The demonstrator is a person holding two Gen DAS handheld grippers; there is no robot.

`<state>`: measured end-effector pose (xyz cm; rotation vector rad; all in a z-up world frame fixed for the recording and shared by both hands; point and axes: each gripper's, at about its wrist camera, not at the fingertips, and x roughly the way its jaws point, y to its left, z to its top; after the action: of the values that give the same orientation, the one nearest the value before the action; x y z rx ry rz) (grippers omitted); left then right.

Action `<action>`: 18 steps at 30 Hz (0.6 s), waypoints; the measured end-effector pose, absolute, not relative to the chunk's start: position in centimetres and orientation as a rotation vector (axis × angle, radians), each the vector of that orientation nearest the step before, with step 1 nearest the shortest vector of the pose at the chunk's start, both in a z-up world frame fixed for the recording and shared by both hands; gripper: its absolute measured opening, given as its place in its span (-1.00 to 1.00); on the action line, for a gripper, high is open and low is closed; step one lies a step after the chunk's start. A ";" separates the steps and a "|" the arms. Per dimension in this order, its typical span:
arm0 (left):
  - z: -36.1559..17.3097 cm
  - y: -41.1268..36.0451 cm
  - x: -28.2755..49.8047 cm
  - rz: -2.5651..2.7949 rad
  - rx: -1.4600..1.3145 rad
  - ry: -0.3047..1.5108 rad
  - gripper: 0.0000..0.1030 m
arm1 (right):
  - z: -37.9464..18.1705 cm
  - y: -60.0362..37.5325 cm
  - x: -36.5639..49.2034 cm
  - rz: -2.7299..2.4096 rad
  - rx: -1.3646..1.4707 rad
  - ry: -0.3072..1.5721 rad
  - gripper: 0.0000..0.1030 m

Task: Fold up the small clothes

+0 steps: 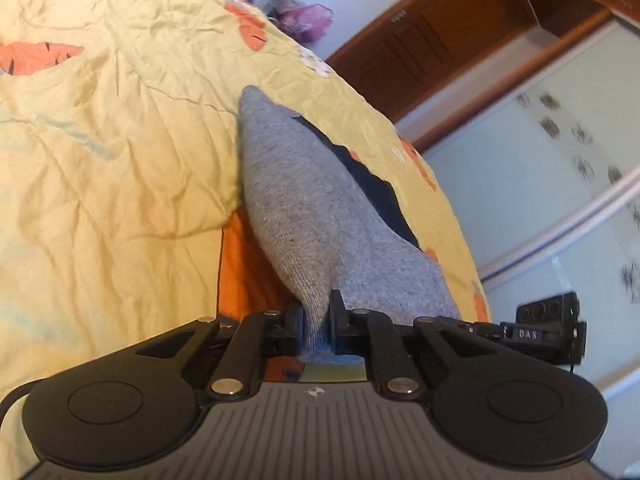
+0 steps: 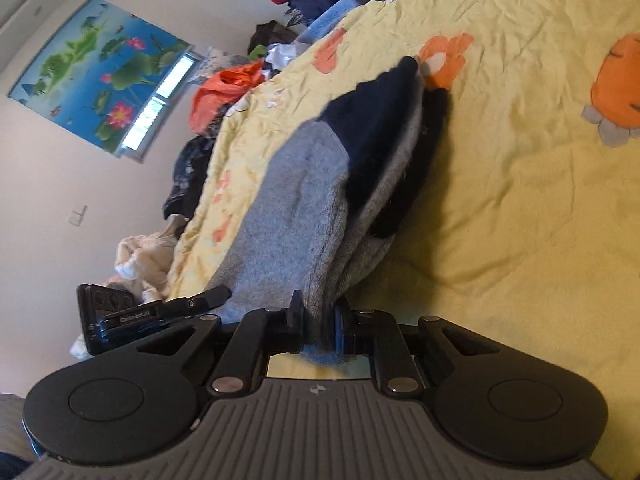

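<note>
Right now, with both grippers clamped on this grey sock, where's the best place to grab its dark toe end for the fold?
Grip the navy toe tip of the grey sock, coming from the open yellow bedspread side. The tip lies farthest from the right gripper and left gripper, both pinching the cuff end. Probably pinch flat across it.

The sock [image 1: 320, 216] is heathered grey knit with a dark navy toe section [image 2: 380, 120]. The bedspread [image 1: 100, 160] beneath is pale yellow, printed with orange flowers, small white blossoms and orange cartoon shapes [image 2: 618, 84] edged in grey. Both grippers are matte black over ribbed grey bodies. The wall poster [image 2: 100, 76] shows pink lotus blooms and green leaves on blue. The wardrobe [image 1: 440, 40] is warm brown wood.
</note>
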<state>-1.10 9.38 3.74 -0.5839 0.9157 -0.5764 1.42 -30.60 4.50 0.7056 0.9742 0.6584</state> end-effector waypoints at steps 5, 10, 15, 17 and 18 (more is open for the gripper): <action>0.6 9.4 -1.8 -0.517 -0.547 0.981 -0.70 | 1.3 -30.0 -0.2 0.595 0.690 1.051 -0.52; 0.9 10.4 -2.7 -0.568 -0.711 0.938 0.60 | 1.9 -31.7 -2.0 0.624 0.813 0.950 0.66; 0.8 8.4 -1.8 -0.560 -0.667 0.924 0.47 | 1.4 -30.9 -1.1 0.605 0.821 1.005 0.16; 0.7 7.6 -1.6 -0.533 -0.616 0.959 -0.48 | 1.2 -29.7 -0.7 0.604 0.777 1.025 -0.33; 0.4 7.4 -1.5 -0.507 -0.584 0.990 -0.72 | 1.1 -29.0 -0.6 0.599 0.745 1.035 -0.53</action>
<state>-1.49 7.36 0.38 -0.5844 0.9905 -0.5068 -0.58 -28.98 1.08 0.7452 1.0350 0.5991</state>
